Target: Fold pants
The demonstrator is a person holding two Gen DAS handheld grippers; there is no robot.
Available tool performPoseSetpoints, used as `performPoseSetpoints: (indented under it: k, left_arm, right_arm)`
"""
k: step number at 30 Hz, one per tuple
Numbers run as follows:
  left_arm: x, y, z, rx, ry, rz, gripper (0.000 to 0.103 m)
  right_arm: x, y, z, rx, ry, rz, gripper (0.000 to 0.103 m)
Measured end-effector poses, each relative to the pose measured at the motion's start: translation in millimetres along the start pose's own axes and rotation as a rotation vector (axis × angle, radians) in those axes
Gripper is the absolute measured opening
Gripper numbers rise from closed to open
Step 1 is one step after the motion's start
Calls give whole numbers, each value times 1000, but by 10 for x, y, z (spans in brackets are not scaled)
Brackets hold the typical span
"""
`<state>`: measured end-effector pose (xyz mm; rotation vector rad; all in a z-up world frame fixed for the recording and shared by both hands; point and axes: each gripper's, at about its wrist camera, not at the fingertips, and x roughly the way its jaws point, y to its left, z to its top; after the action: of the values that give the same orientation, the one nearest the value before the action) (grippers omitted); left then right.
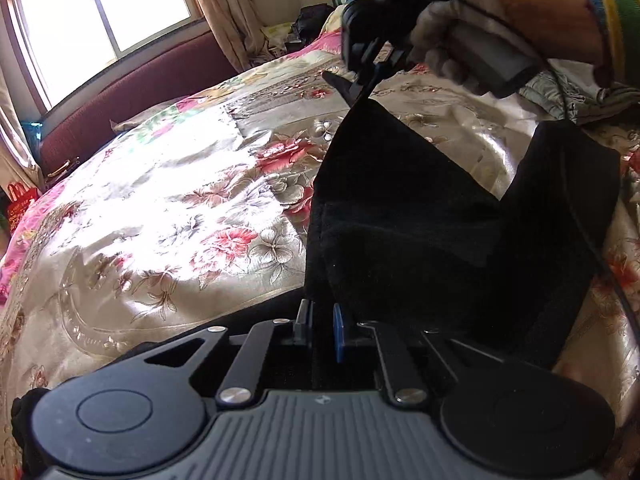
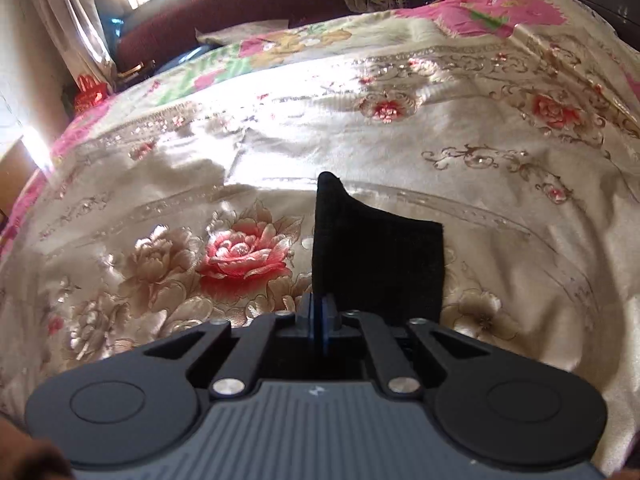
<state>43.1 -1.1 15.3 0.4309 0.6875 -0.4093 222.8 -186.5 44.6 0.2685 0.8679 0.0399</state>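
Both cameras ride low on their grippers, looking forward and downward along the fingers, close above the bed (image 1: 160,200). The left view faces across the bed toward the window (image 1: 104,8) and maroon headboard (image 1: 132,96), with the right gripper (image 1: 360,84) in its upper right. The right view faces the same headboard (image 2: 224,12), perhaps from slightly nearer. They share the floral bedspread, the headboard and the black pants (image 2: 380,256).
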Motion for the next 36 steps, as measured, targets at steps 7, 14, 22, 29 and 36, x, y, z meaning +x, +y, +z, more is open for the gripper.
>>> performPoseSetpoints:
  k: [7, 14, 22, 29, 36]
  left_arm:
    - [-267, -282, 83, 56, -87, 17, 46]
    - [-271, -876, 60, 276, -109, 29, 62]
    - [-44, -1322, 18, 465, -60, 49, 63]
    - [42, -1418, 9, 500, -51, 61, 63]
    - [-60, -1366, 89, 480, -70, 45, 63]
  right_arm:
    - [-1519, -809, -327, 169, -179, 129, 4]
    - [-2025, -1744, -1324, 434, -225, 105, 3]
    - [-1567, -2278, -1932, 664, -135, 118, 12]
    - [-1477, -2477, -1887, 741, -178, 143, 15]
    - [-1700, -2486, -1860, 750, -260, 211, 5]
